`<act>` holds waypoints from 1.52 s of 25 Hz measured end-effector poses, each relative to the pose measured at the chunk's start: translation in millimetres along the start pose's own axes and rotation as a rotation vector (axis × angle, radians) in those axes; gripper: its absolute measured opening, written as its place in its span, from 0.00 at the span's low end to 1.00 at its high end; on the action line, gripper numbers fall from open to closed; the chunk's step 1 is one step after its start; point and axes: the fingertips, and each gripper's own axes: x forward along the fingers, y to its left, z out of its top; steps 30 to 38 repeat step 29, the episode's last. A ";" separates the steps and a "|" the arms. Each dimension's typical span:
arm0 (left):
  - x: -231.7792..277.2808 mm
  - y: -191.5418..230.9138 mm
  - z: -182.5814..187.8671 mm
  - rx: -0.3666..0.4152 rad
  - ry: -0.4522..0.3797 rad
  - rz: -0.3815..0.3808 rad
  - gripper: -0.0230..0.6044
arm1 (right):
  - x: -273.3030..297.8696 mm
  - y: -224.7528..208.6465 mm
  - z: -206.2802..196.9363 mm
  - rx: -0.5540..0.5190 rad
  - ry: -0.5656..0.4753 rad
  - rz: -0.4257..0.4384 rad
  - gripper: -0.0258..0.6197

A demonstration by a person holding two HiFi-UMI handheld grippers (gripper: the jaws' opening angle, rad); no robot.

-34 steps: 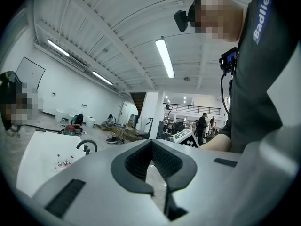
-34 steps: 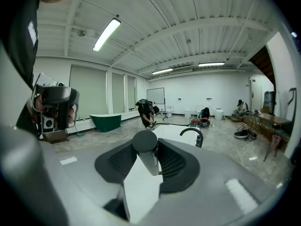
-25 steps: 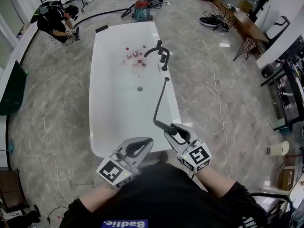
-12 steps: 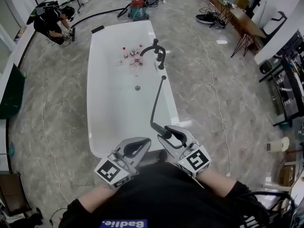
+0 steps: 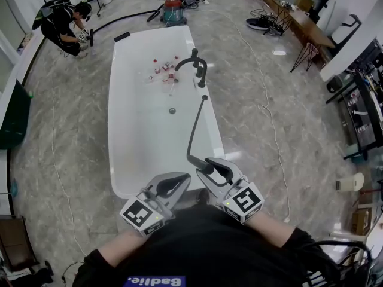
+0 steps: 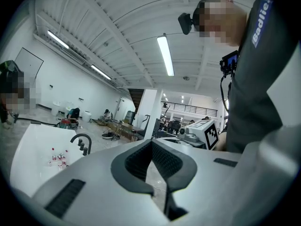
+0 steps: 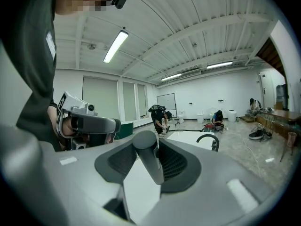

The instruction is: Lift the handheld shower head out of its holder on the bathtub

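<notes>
The white bathtub [image 5: 128,160] lies in front of me, with a black faucet [image 5: 197,64] on its right rim. A black hose [image 5: 195,121] runs from the rim back to the handheld shower head [image 5: 200,163], which is clear of the tub. My right gripper [image 5: 210,167] is shut on its handle; in the right gripper view the dark handle [image 7: 149,158] stands between the pads. The left gripper [image 5: 172,186] hovers beside it over the tub's near end, jaws shut with nothing in them.
Small bottles [image 5: 167,70] lie in the tub near the faucet, and a drain [image 5: 172,110] sits mid-tub. A person [image 5: 63,21] crouches on the floor at far left. A red vacuum [image 5: 174,11], cables [image 5: 266,109] and tables [image 5: 299,26] surround the tub.
The right gripper has risen slightly and drawn left with the shower head. The left gripper has kept still. The crouching person has shifted.
</notes>
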 end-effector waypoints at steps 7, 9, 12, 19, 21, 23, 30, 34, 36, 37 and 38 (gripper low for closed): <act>2.3 1.3 0.2 0.004 0.014 0.008 0.04 | 2.3 -4.3 -1.7 0.017 0.006 0.008 0.25; 2.7 2.1 0.1 0.006 0.007 0.014 0.04 | 2.6 -5.4 -2.7 0.018 0.006 0.007 0.25; 2.7 1.9 -1.7 0.004 0.004 0.019 0.04 | 2.2 -5.8 -2.3 0.019 0.004 0.009 0.25; 3.6 0.8 2.2 -0.003 0.011 0.029 0.04 | 2.1 -5.4 0.2 0.024 0.003 0.014 0.25; 3.3 -1.7 0.9 -0.003 0.011 0.009 0.04 | 2.4 -6.1 0.8 0.026 0.004 0.013 0.25; 3.4 -0.5 0.4 -0.006 0.009 -0.003 0.04 | 4.9 -7.4 1.7 0.027 0.003 0.013 0.25; 6.5 10.2 4.7 0.012 -0.009 0.027 0.04 | 9.7 -8.2 3.4 0.037 -0.001 0.019 0.25; 6.5 10.2 4.7 0.012 -0.009 0.027 0.04 | 9.7 -8.2 3.4 0.037 -0.001 0.019 0.25; 6.5 10.2 4.7 0.012 -0.009 0.027 0.04 | 9.7 -8.2 3.4 0.037 -0.001 0.019 0.25; 6.5 10.2 4.7 0.012 -0.009 0.027 0.04 | 9.7 -8.2 3.4 0.037 -0.001 0.019 0.25; 6.5 10.2 4.7 0.012 -0.009 0.027 0.04 | 9.7 -8.2 3.4 0.037 -0.001 0.019 0.25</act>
